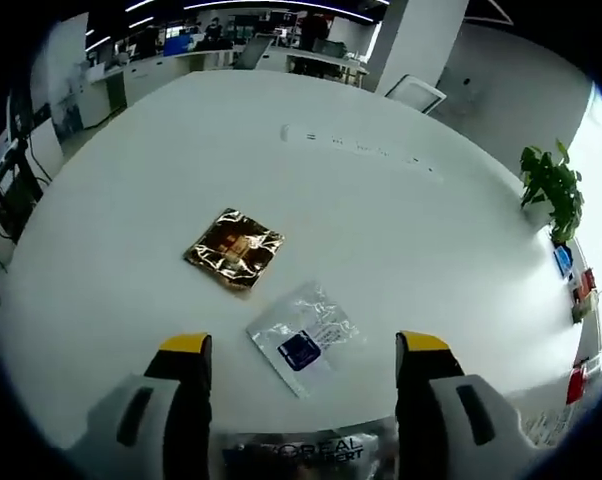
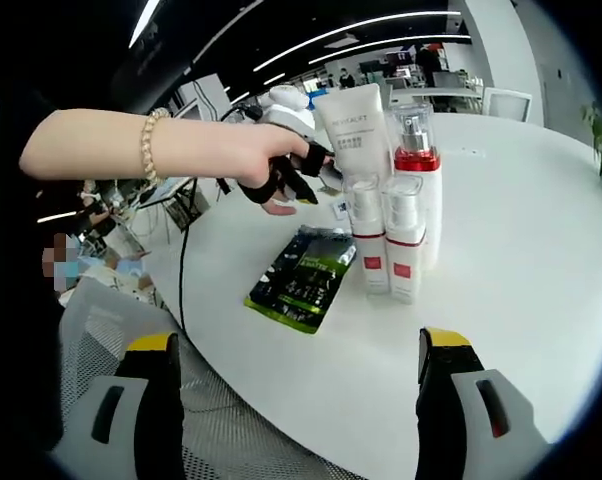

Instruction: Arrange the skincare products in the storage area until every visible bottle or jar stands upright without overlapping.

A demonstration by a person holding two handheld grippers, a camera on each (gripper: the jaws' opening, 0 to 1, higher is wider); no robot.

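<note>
While both tools gape, clear sachet lies between left tool jaws; bottles stand beyond right tool.

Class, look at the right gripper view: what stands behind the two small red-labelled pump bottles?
Behind the small pump bottles stand a taller red-collared pump bottle and a white tube. Their lower parts are covered.

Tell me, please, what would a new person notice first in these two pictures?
In the right gripper view, a cluster of upright skincare bottles stands on the white table, with a dark green sachet lying flat beside it. In the left gripper view, a shiny gold sachet and a clear sachet lie flat.
</note>
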